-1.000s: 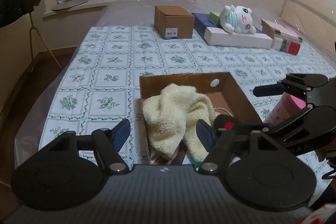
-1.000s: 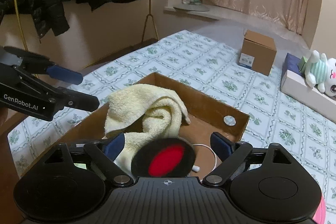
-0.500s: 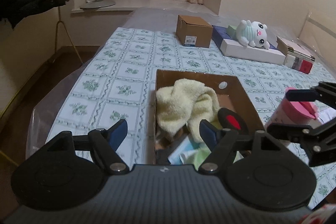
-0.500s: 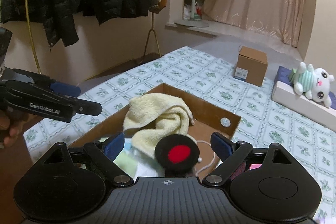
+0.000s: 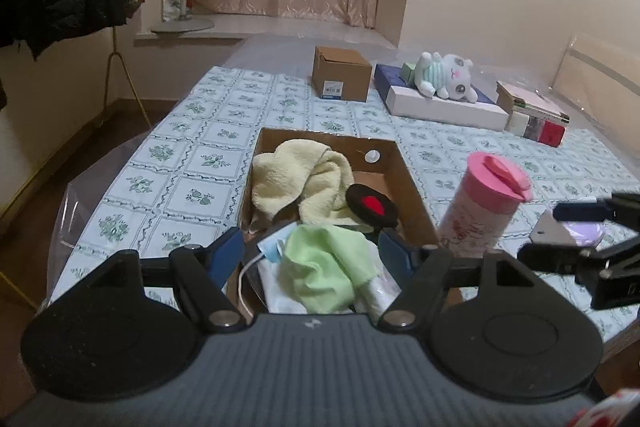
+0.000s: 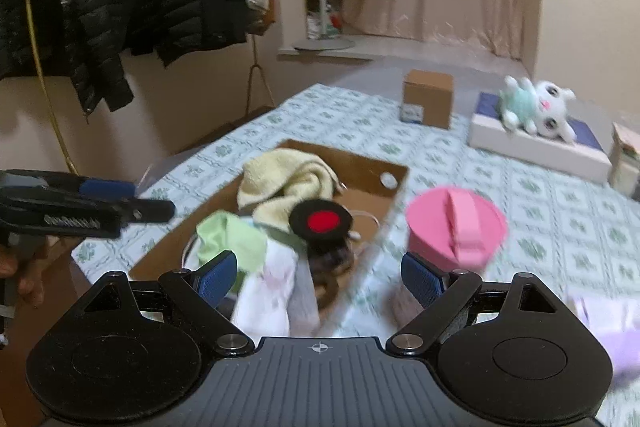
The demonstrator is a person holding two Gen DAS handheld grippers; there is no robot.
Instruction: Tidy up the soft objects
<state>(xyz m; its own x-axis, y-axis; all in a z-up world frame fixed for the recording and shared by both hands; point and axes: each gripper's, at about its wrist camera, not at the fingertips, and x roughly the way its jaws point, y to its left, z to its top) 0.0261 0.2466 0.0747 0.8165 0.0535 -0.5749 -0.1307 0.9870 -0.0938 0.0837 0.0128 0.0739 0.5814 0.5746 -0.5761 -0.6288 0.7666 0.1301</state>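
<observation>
An open cardboard box (image 5: pixel 404 171) (image 6: pixel 394 197) sits on the patterned table. In it lie a yellow towel (image 5: pixel 300 179) (image 6: pixel 288 179), a green cloth (image 5: pixel 324 267) (image 6: pixel 228 239), a black pad with a red spot (image 5: pixel 372 207) (image 6: pixel 322 221), a blue mask (image 5: pixel 272 247) and white cloth (image 6: pixel 268 295). My left gripper (image 5: pixel 312 255) is open and empty above the box's near end. My right gripper (image 6: pixel 320 273) is open and empty, over the box's near right corner; it also shows in the left wrist view (image 5: pixel 576 231).
A pink tumbler (image 5: pixel 480 203) (image 6: pixel 454 227) stands just right of the box. A purple item (image 5: pixel 580 233) lies right of it. At the back are a small closed carton (image 5: pixel 340 75), a plush toy (image 5: pixel 444 75) on a white flat box, and books (image 5: pixel 532 115). Coats hang at the left.
Both grippers have pulled back and up from the box, so more of its near contents show. The black pad with the red spot now lies in the box. The right view is blurred by motion.
</observation>
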